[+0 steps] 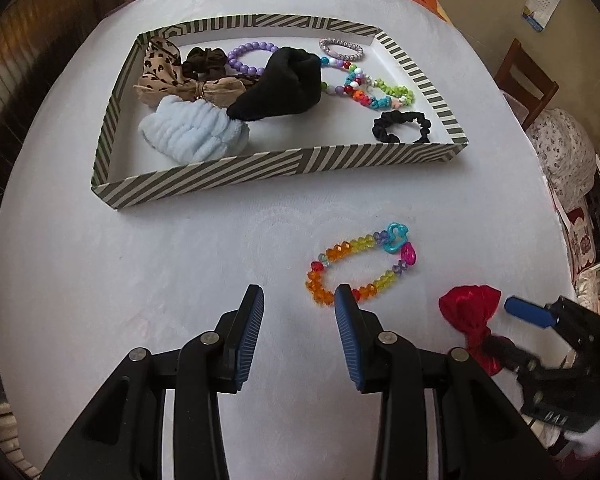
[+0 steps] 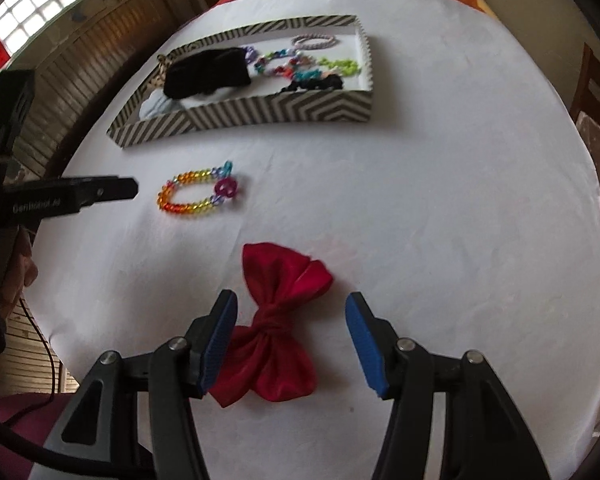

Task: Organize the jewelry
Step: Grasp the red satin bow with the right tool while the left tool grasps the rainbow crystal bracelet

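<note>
Both your grippers hang spread above the table (image 2: pixel 420 184).
Your left gripper (image 1: pixel 299 300) nears the beaded bracelet (image 1: pixel 360 264); your right gripper (image 2: pixel 291 306) straddles the red bow (image 2: pixel 280 320), unpinched. Striped tray (image 1: pixel 260 168) sits beyond, full.

Bare white table (image 1: pixel 140 264) lies open from 6 to 9 o'clock of the striped tray (image 1: pixel 260 172). At 5 o'clock the rainbow bead bracelet (image 1: pixel 356 264) and, beyond it, the red bow (image 2: pixel 280 320) block the way; the tray itself is crowded with hair ties and beads
</note>
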Action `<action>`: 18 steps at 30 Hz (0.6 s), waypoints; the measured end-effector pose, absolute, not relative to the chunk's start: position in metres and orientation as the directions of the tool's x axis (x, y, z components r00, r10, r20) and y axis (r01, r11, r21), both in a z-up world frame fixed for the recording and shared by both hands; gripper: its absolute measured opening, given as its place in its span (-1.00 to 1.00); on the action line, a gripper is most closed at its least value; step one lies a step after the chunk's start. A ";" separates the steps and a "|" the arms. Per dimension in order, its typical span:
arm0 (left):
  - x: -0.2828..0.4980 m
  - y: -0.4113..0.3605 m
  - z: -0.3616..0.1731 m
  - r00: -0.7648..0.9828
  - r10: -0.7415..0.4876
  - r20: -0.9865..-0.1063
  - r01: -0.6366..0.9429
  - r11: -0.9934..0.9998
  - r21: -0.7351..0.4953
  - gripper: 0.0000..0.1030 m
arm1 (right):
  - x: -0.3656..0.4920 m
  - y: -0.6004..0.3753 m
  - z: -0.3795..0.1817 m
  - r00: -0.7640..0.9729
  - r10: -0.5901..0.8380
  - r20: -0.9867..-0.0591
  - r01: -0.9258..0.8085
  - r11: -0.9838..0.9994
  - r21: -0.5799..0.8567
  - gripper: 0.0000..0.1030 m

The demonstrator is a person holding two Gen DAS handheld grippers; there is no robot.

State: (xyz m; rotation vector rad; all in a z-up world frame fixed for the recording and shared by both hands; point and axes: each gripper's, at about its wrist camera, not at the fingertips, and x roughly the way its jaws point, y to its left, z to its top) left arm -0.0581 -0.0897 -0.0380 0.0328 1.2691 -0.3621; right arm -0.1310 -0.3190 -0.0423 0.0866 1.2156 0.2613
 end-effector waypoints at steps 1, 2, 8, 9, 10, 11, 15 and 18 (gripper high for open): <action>-0.057 -0.091 -0.038 0.252 -0.243 -0.936 0.285 0.944 -0.169 -0.44 | -0.132 -0.315 -0.045 0.319 0.235 -0.918 -0.161 0.968 0.192 0.15; -0.057 -0.093 -0.039 0.253 -0.242 -0.937 0.286 0.944 -0.166 -0.44 | -0.132 -0.313 -0.046 0.318 0.226 -0.921 -0.166 0.969 0.181 0.15; -0.053 -0.099 -0.045 0.241 -0.260 -0.935 0.295 0.938 -0.184 -0.44 | -0.132 -0.308 -0.060 0.321 0.149 -0.935 -0.184 0.978 0.093 0.15; -0.052 -0.100 -0.046 0.240 -0.264 -0.934 0.297 0.936 -0.188 -0.43 | -0.131 -0.307 -0.063 0.320 0.131 -0.938 -0.186 0.980 0.074 0.15; -0.051 -0.101 -0.047 0.237 -0.271 -0.933 0.305 0.933 -0.193 -0.43 | -0.131 -0.309 -0.065 0.320 0.121 -0.940 -0.187 0.980 0.062 0.15; -0.050 -0.102 -0.050 0.231 -0.274 -0.933 0.311 0.930 -0.196 -0.41 | -0.130 -0.311 -0.067 0.319 0.120 -0.940 -0.184 0.981 0.063 0.15; -0.047 -0.105 -0.055 0.217 -0.278 -0.936 0.320 0.926 -0.201 -0.40 | -0.127 -0.318 -0.067 0.316 0.128 -0.940 -0.169 0.983 0.077 0.15; -0.045 -0.107 -0.057 0.213 -0.266 -0.940 0.324 0.927 -0.189 -0.39 | -0.125 -0.319 -0.066 0.315 0.141 -0.939 -0.170 0.981 0.090 0.15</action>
